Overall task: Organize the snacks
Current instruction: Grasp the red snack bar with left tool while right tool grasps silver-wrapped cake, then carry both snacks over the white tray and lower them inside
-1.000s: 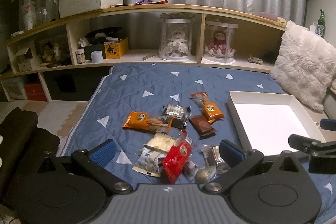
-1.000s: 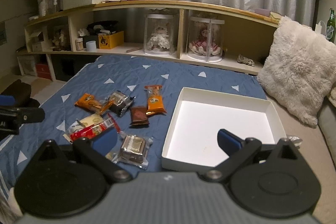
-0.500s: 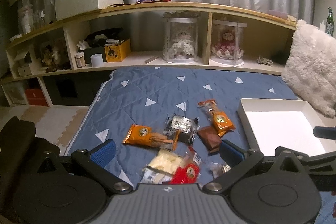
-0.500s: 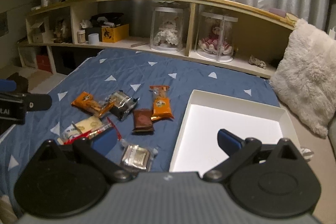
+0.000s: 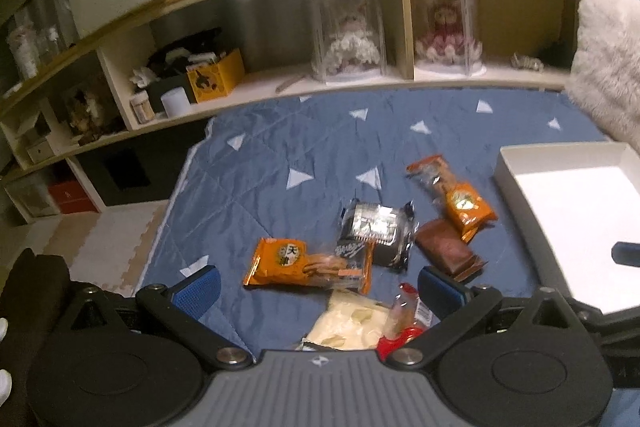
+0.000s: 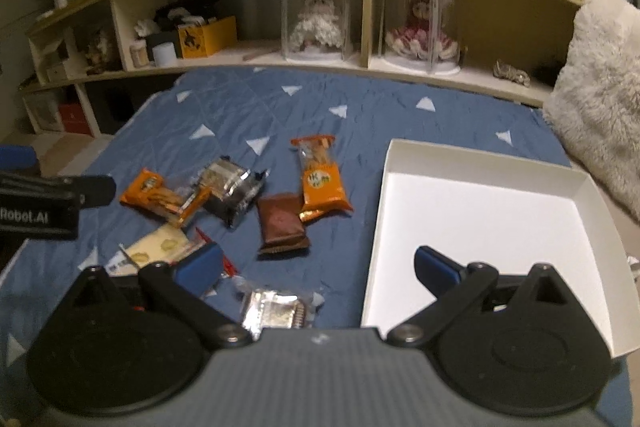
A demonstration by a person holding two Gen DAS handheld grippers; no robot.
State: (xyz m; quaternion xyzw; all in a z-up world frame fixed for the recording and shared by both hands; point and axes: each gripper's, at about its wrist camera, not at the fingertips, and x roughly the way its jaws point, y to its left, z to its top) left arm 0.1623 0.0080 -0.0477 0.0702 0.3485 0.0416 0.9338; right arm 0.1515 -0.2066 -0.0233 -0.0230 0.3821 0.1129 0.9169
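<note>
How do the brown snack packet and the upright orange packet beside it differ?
The brown snack packet is plain, dark and squat; the orange packet with the clear top is longer, printed, and shows its contents through the clear end. The orange one lies farther up the blue quilt. Both are sealed, touching, outside the white tray.

a blue quilted bed carries a cluster of snack packets, just left of a white tray.
</note>
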